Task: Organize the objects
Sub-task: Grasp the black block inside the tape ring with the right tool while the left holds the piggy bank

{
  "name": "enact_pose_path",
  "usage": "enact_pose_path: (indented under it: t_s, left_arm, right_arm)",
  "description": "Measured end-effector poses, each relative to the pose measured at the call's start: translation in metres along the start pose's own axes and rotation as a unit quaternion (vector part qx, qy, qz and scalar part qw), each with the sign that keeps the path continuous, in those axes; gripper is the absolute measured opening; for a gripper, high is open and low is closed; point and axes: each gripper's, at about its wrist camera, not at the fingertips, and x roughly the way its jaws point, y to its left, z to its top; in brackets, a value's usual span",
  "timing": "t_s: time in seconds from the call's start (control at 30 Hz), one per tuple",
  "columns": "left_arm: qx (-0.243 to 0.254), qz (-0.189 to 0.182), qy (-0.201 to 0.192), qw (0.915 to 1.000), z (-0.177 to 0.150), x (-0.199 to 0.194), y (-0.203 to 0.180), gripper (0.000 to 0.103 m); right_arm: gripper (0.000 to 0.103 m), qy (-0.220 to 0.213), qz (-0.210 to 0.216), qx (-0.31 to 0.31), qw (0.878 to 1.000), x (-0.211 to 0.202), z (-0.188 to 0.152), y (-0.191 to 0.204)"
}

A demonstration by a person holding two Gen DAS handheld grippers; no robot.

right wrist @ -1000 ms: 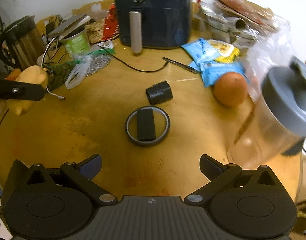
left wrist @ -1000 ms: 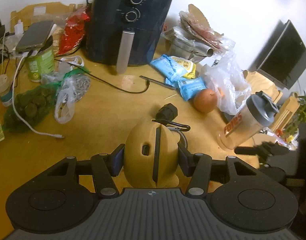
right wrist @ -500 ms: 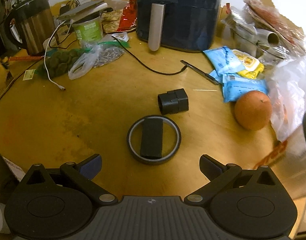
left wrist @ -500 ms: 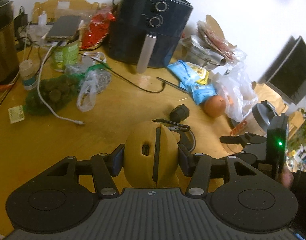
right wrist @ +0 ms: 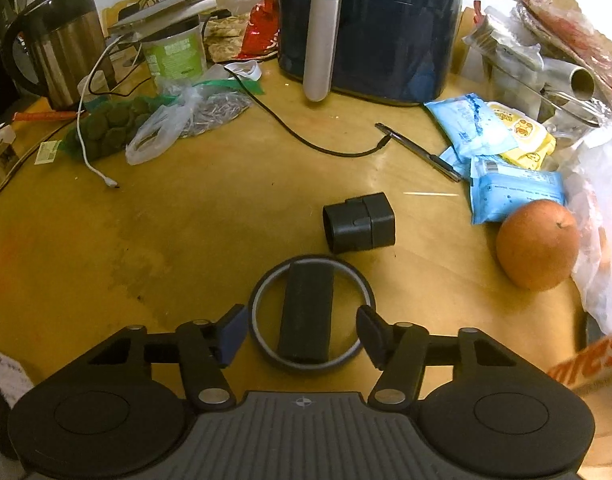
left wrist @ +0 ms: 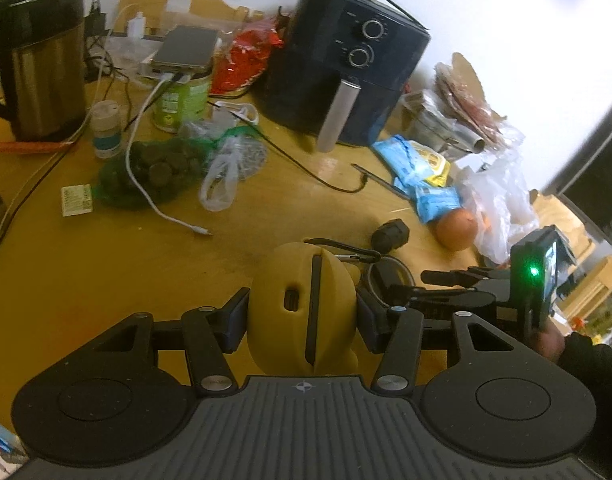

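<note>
A yellow rounded object (left wrist: pixel 301 308) is clamped between the blue pads of the left hand-held gripper (left wrist: pixel 301 316) and is carried above the wooden table (left wrist: pixel 105 264). The right hand-held gripper (right wrist: pixel 301 330) is pointed down at a black ring (right wrist: pixel 312 316) with a black bar across it, which is lying flat on the table; its jaws are closing, the ring is framed between them, and the pads are seen just beside the rim, not yet pressed on it. A small black block (right wrist: pixel 360 224) is lying just beyond the ring, and an orange (right wrist: pixel 538 246) is seen to its right, beside blue snack packets (right wrist: pixel 510 192). At the back a dark air fryer (right wrist: pixel 370 28) is standing, with a steel kettle (right wrist: pixel 57 44), a green tub (right wrist: pixel 173 54) and a net bag of dark round items (right wrist: pixel 109 124) to its left.
</note>
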Motion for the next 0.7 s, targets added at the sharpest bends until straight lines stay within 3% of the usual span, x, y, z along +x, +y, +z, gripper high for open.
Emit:
enact_pose_path:
  t_s: [0.33, 0.47, 0.7]
  left_arm:
    - [-0.033, 0.025, -0.010, 0.9991, -0.009, -0.012, 0.012, 0.053]
    - [-0.047, 0.036, -0.012, 0.9982, -0.013, -0.016, 0.018, 0.053]
    - [-0.060, 0.042, -0.014, 0.9972, -0.016, -0.019, 0.023, 0.053]
  right_arm:
    - [0.058, 0.014, -0.003, -0.004, 1.000, 0.022, 0.010, 0.000]
    - [0.046, 0.034, -0.004, 0.002, 0.999, 0.036, 0.009, 0.000]
    - [0.035, 0.038, -0.004, 0.005, 0.999, 0.042, 0.008, -0.002]
